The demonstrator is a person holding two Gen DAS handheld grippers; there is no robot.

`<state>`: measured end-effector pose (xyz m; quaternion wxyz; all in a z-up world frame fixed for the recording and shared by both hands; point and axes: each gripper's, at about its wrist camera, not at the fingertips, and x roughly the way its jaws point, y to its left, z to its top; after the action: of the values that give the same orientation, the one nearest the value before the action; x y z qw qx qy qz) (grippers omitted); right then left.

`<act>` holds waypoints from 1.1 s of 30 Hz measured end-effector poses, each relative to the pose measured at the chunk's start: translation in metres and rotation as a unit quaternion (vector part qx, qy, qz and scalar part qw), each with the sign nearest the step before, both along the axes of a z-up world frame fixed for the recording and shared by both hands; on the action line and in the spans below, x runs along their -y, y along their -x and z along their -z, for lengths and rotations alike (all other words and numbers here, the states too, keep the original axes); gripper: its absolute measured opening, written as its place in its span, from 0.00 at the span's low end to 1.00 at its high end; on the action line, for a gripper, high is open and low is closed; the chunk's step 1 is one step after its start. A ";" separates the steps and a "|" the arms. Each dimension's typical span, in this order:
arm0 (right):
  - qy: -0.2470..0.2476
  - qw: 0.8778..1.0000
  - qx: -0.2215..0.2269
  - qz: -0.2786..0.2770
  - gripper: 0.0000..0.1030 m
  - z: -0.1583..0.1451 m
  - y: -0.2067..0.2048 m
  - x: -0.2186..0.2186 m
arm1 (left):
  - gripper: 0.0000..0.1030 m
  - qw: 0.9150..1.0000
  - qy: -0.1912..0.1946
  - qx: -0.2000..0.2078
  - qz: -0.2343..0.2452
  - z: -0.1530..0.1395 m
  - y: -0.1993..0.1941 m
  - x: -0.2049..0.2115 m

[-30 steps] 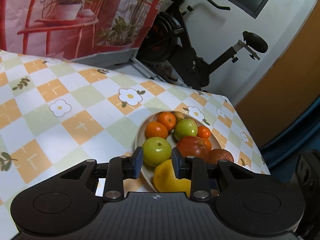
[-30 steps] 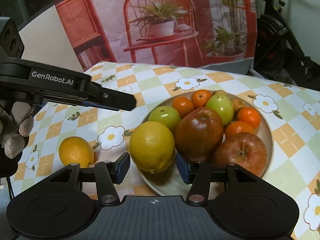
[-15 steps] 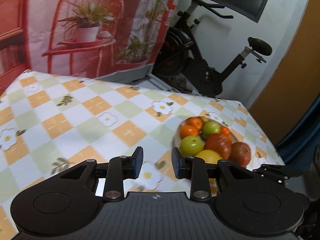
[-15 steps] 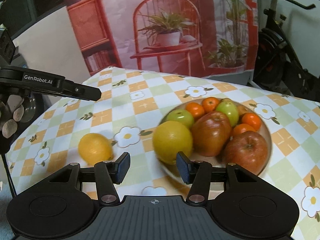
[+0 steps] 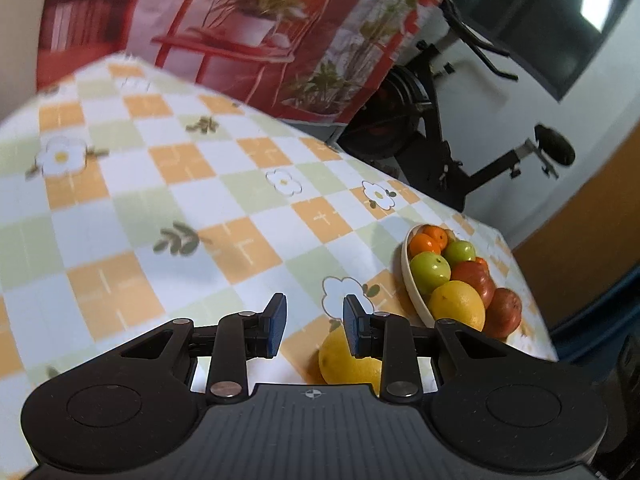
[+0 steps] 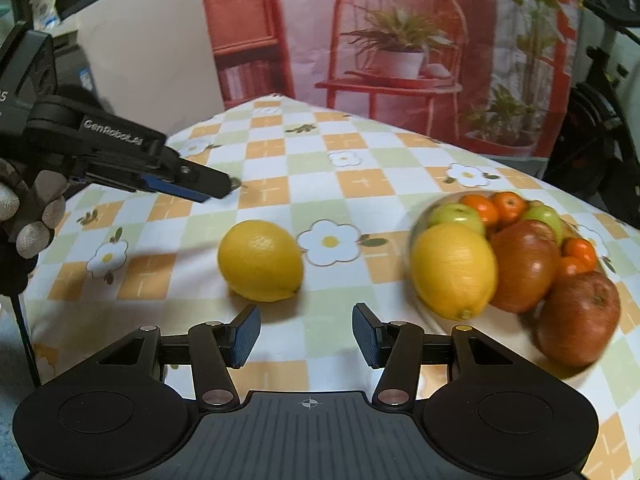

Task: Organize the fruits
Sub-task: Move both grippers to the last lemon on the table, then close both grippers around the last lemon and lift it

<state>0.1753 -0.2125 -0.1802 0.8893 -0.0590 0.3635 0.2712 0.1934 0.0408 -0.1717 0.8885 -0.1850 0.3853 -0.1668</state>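
Right wrist view, loose lemon (image 6: 260, 260), long axis sideways, nipple right

Left wrist view: mounted behind the left gripper (image 5: 312, 326), low over the checked tablecloth (image 5: 168, 208), tilted downward and rolled, so the table edge slants. Faces toward the printed backdrop (image 5: 248, 28) and an exercise bike (image 5: 448, 136) at right.

Right wrist view: mounted behind the right gripper (image 6: 306, 334), also angled down, near the table, facing the same backdrop (image 6: 400, 40) more squarely (horizon closer to level). Catches the left gripper (image 6: 192, 184) from the side at upper left.

Shared between both: the loose lemon (image 5: 344, 360) (image 6: 260, 260), the fruit plate (image 5: 412, 280) (image 6: 440, 320), the tablecloth and the backdrop.
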 end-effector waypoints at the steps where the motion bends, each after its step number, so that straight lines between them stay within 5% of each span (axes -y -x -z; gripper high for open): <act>1: 0.001 1.000 0.000 -0.003 0.46 0.001 0.000 -0.003 | 0.31 1.000 0.007 -0.003 -0.001 0.003 0.000 0.001; 13: 0.007 1.000 0.010 -0.016 0.46 0.008 -0.010 -0.023 | 0.31 0.998 0.055 -0.017 0.022 0.017 0.002 0.011; 33: -0.037 0.999 0.022 -0.014 0.45 0.019 -0.007 -0.021 | 0.31 0.997 0.047 -0.012 0.055 0.019 0.001 0.022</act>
<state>0.1825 -0.1912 -0.1989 0.8948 -0.0376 0.3328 0.2953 0.1921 0.0187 -0.1908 0.8639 -0.2068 0.3969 -0.2311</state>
